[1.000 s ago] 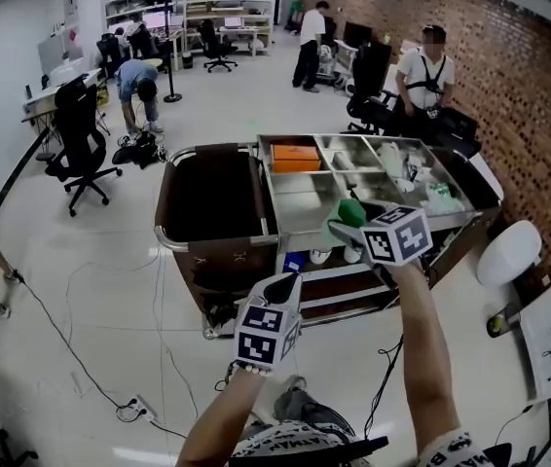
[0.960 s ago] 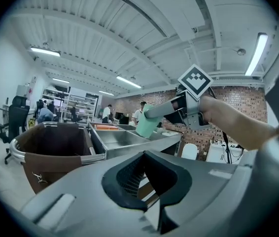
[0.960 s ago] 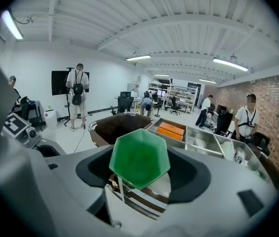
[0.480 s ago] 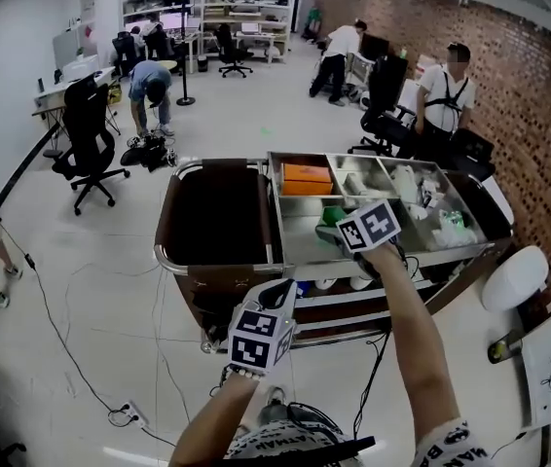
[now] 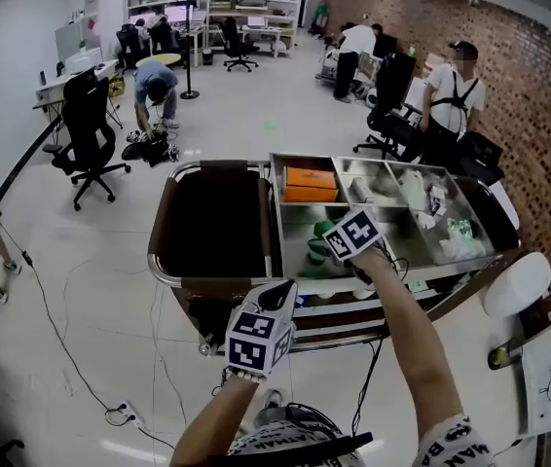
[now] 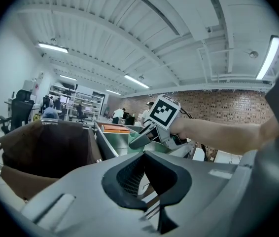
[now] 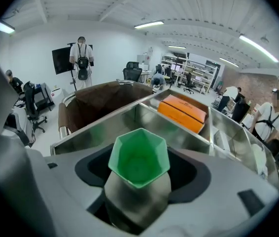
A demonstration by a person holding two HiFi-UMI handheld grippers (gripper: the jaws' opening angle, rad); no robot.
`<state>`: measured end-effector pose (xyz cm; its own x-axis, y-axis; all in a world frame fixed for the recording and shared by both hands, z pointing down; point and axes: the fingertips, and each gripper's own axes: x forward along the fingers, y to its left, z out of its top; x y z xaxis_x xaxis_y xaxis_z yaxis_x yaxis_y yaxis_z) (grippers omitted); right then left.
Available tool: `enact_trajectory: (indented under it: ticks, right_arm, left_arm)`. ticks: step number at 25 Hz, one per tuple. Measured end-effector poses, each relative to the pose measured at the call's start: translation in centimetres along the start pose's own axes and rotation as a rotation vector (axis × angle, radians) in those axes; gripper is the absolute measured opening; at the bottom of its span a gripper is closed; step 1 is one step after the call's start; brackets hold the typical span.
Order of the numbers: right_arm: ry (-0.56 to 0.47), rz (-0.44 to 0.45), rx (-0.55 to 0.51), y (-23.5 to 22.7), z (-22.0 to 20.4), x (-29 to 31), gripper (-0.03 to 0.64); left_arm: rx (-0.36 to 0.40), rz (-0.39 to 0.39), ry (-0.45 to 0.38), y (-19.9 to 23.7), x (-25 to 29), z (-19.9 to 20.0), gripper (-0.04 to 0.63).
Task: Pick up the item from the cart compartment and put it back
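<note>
Hanging nearest, left gripper [image 5: 278, 292], pressed together and empty, before the cart's brown bag [image 5: 212, 212]; beyond, right gripper [image 7: 138, 174] pinching green hexagonal cup [image 7: 139, 154] over steel cart compartment [image 7: 181, 135]; orange box [image 7: 183, 111] in the compartment behind.

The left gripper [image 5: 277, 292] and right gripper [image 5: 319, 244] are grey plastic with a black-lined notch behind the jaws. Each carries a white cube [image 5: 259, 339] with black square markers. Behind the cubes, bare forearms lead to a white shirt [image 5: 456, 444] with black lettering.
</note>
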<state>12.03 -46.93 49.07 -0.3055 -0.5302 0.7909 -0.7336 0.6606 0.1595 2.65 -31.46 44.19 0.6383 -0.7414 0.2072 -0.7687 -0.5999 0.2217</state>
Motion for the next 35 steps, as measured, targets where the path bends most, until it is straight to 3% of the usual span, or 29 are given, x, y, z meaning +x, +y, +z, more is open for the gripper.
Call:
enact_trajectory:
  ticks: [16, 18, 20, 28, 32, 34, 35]
  right_arm:
    - [0.039, 0.036, -0.029, 0.3, -0.6, 1.1, 0.342]
    - [0.036, 0.030, -0.037, 0.3, -0.5, 1.1, 0.400]
    - [0.030, 0.022, -0.042, 0.3, -0.3, 1.0, 0.414]
    - [-0.177, -0.089, 0.006, -0.7, 3.1, -6.0, 0.430]
    - [-0.325, -0.144, 0.070, 0.9, 2.7, -11.3, 0.331]
    - [-0.375, -0.162, 0.105, 2.5, 1.4, -13.3, 0.202]
    - [-0.392, -0.171, 0.121, 3.3, 0.5, -14.2, 0.195]
  left_arm:
    - [-0.032, 0.002, 0.014, 0.9, 0.1, -1.2, -0.002]
    - [-0.031, -0.001, 0.016, 0.8, 0.2, -1.3, -0.002]
    - [-0.031, -0.003, 0.018, 0.8, 0.2, -1.4, -0.002]
    - [-0.046, 0.009, 0.012, 1.3, -1.4, -1.5, -0.002]
    - [-0.052, 0.016, 0.004, 1.2, -3.5, -1.9, -0.002]
    - [-0.057, 0.018, 0.002, 1.1, -4.7, -2.2, -0.002]
    - [-0.060, 0.018, 0.001, 1.0, -5.2, -2.5, -0.002]
